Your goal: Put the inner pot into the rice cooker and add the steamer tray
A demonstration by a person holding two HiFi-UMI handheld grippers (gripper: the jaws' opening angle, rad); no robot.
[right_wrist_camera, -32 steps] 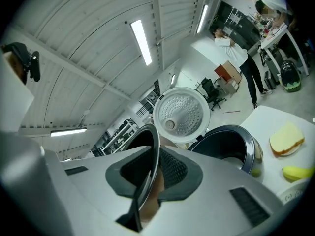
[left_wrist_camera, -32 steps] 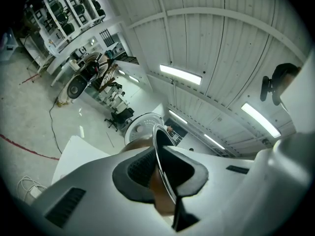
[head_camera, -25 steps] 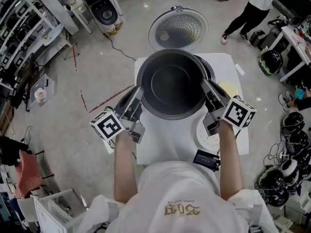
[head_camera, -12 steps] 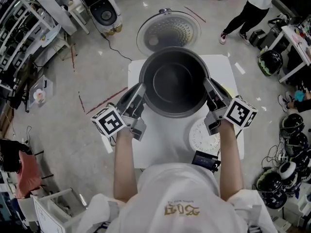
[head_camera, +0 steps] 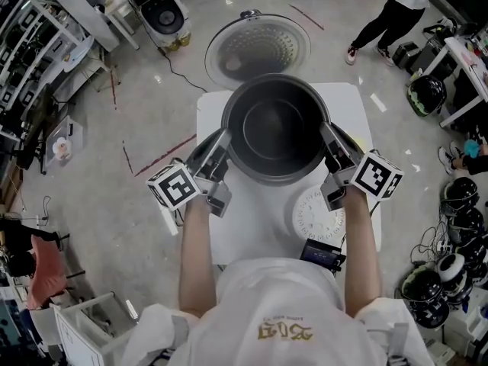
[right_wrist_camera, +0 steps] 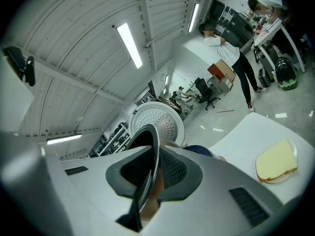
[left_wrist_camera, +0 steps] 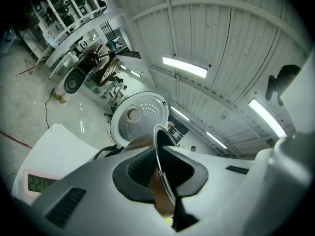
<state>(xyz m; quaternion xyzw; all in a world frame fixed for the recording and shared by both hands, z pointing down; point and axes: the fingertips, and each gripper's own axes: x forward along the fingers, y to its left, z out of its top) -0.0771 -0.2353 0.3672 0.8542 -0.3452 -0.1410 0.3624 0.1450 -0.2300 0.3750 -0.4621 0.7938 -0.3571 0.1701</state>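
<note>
Dark metal inner pot point(head_camera: 276, 128) was held up over the white tabletop point(head_camera: 252, 231), mouth up and empty, its base hiding most of the rice cooker body under it. Left gripper point(head_camera: 219, 152) was on the pot's left rim and right gripper point(head_camera: 332, 146) on the right rim, both pointing about level.

In the left gripper view, the fingers point(left_wrist_camera: 135, 170) were pinching the thin pot rim point(left_wrist_camera: 164, 166) between the dark pads, with no gap showing. It was the same in the right gripper view: the fingers point(right_wrist_camera: 173, 170) were clamped on the rim edge point(right_wrist_camera: 151, 173).

Rice cooker lid point(head_camera: 258, 49) stood open behind the pot, its perforated inner face up. White round steamer tray point(head_camera: 314, 216) lay flat on the tabletop at the near right, just beside the right gripper and apart from the pot. A small black device point(head_camera: 321, 252) sat at the tabletop's near edge.

A yellow block on a small dish point(right_wrist_camera: 276, 162) lay on the tabletop in the right gripper view. A person point(head_camera: 390, 10) stood on the floor, far right.
</note>
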